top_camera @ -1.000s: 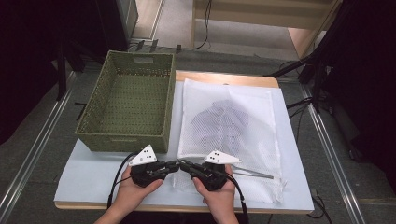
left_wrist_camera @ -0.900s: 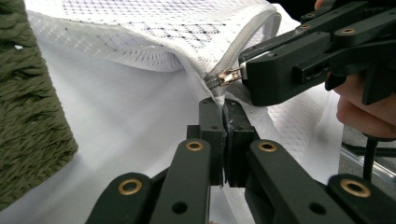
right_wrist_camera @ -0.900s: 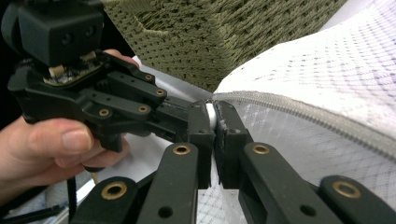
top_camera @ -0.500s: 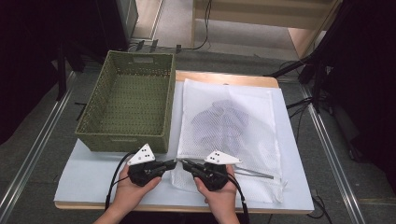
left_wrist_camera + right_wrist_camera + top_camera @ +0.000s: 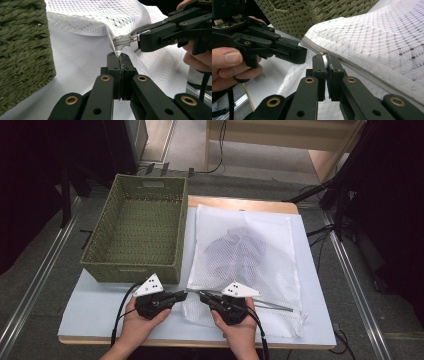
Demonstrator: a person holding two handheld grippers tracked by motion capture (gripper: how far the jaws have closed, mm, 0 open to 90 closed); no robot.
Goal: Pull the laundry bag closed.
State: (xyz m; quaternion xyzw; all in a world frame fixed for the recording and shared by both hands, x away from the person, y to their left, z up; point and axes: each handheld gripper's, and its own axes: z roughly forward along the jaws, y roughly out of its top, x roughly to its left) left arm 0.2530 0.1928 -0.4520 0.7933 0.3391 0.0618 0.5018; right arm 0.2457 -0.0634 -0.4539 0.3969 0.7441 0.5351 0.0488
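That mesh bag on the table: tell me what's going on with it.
A person works on the white mesh laundry bag, which lies on the table beside a green woven basket and has dark clothing inside. The left gripper is shut on the bag's corner at the zipper end. The right gripper is shut on the zipper pull. The zipper looks closed.

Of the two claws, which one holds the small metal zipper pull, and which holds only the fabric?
The right claw pinches the metal zipper pull. The left claw grips only the corner of the white mesh bag, at the zipper's end.
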